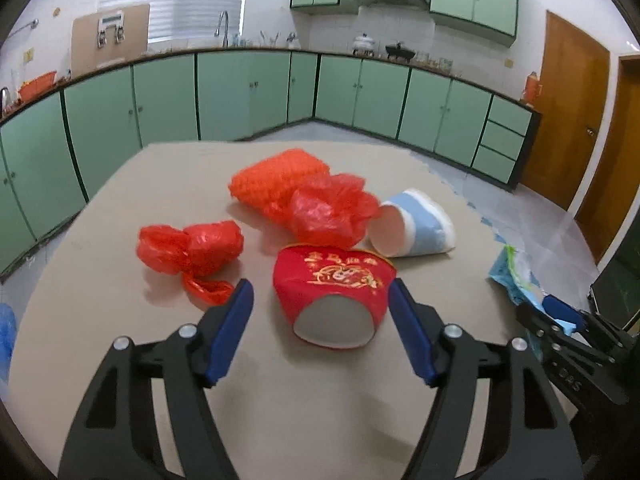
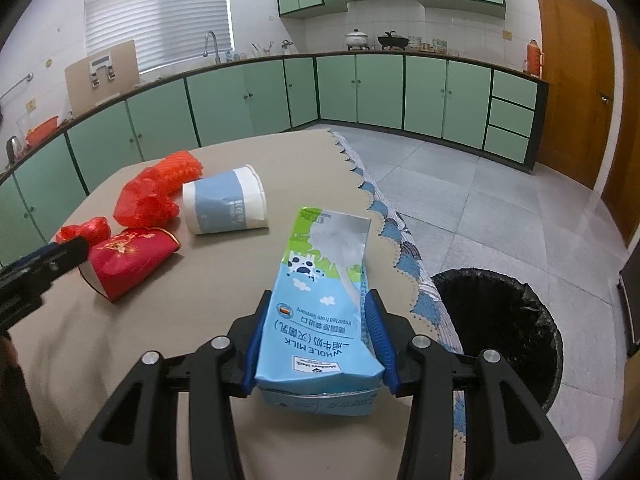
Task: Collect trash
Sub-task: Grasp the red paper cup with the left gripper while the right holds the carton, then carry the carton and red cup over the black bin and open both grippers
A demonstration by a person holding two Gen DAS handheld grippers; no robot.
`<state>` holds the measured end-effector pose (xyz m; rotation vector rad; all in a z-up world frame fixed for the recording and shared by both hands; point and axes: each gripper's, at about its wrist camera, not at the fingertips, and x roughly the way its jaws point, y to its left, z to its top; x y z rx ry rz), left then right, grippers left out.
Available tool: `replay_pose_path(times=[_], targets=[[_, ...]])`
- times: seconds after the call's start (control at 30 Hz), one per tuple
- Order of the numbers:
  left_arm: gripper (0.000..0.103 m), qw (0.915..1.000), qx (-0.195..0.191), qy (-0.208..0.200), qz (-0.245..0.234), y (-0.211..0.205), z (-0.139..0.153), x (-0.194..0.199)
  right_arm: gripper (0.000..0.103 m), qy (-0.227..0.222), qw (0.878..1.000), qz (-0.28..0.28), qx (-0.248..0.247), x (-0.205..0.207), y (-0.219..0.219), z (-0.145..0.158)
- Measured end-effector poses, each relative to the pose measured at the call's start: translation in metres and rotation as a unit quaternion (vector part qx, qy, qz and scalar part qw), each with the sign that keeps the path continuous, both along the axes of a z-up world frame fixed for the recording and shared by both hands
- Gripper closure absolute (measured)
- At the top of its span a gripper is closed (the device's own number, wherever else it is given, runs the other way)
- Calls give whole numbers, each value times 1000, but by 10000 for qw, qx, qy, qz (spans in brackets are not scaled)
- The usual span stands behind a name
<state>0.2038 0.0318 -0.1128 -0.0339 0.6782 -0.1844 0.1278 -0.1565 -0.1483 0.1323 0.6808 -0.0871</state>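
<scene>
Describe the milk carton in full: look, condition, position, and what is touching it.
The milk carton is a flattened paper carton, light blue with a green band, white clouds, a cow print and "WHOLE MILK" lettering. Its far end is torn open, showing the silvery lining. It points away from the camera, out over the table near the scalloped edge. The right gripper clamps its near half, a blue pad pressed on each side. Whether its underside touches the table cannot be told. A black-lined bin stands on the floor to its right.
</scene>
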Motion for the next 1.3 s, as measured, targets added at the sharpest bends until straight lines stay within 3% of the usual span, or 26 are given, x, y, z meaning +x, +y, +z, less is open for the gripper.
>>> replay_pose_path(times=[0.37,0.47,0.53,0.63,0.8,0.9,1.03,1.3], targets=[[31,9993,244,283,-32,-22,-15,24,57,60,10000,-5,-26,4,-6,0],[37,9987,431,254,-13,-28,-15,24,57,91,10000,9,-30,5,-4,-2],[48,9985,516,175,29,-31,-13,20,57,119,9999,15,-40,5,-4,-3],[51,9988,451,160,25,-30,-8,15,57,158,9999,16,-24,5,-4,-5],[50,9991,385,202,-30,-30,-8,3,57,191,9998,22,-19,5,-7,-7],[41,9987,412,268,-116,-32,-11,3,57,198,9998,26,-36,5,-7,-7],[38,9984,305,444,-153,-33,-18,8,57,200,9998,44,-29,4,-9,-8],[45,9988,259,378,-153,-35,-20,2,57,202,9997,105,-58,3,-8,-8]])
